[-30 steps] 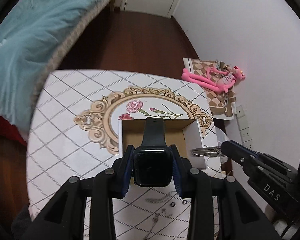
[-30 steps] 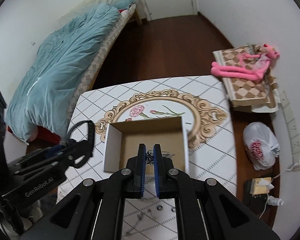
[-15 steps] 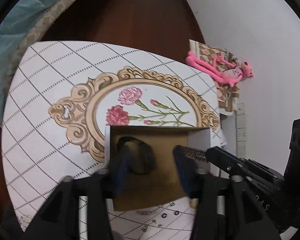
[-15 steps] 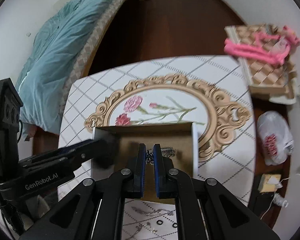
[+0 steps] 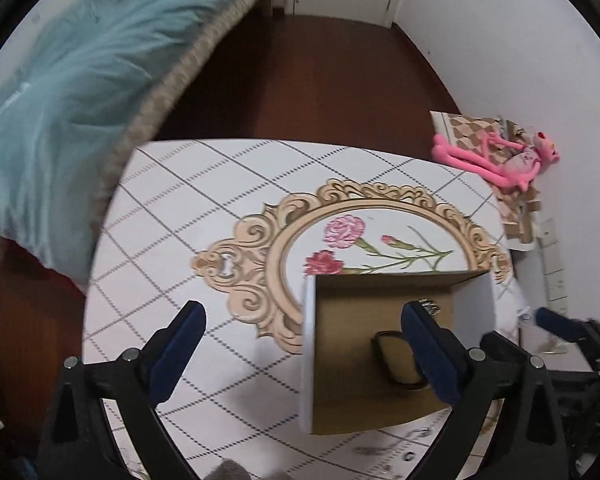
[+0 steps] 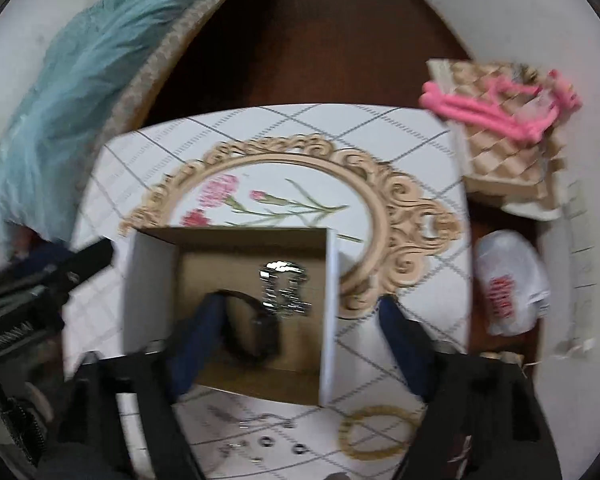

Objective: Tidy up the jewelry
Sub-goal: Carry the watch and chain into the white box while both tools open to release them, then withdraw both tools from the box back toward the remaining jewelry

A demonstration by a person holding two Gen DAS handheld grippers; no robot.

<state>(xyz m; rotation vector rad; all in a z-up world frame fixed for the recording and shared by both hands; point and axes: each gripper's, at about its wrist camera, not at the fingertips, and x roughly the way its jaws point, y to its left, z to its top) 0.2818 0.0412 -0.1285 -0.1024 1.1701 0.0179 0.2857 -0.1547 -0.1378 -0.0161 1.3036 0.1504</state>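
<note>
An open cardboard box (image 6: 228, 240) stands on the white patterned table (image 6: 400, 128). On its floor lie a black smartwatch (image 6: 252, 332) and a silver link bracelet (image 6: 284, 288). My right gripper (image 6: 300, 304) hovers over the box with its jaws opening wide and nothing pressed between them. My left gripper (image 5: 303, 310) is also opening and straddles the box's (image 5: 380, 408) left wall, its right finger above the watch (image 5: 396, 364). A bit of the bracelet (image 5: 428, 305) shows past that finger. Each gripper shows at the edge of the other's view.
Loose rings (image 6: 266, 440), a thin chain (image 6: 260, 420) and a beige beaded bracelet (image 6: 376, 432) lie on the table in front of the box. A bed with a teal blanket (image 5: 80, 80) is at left. At right are a pink plush toy (image 5: 496, 160) and a white bag (image 6: 512, 280).
The left gripper let go of the watch, which now lies in the box. The right gripper released the silver bracelet into the box. Both jaws spread wide and both hands sank.
</note>
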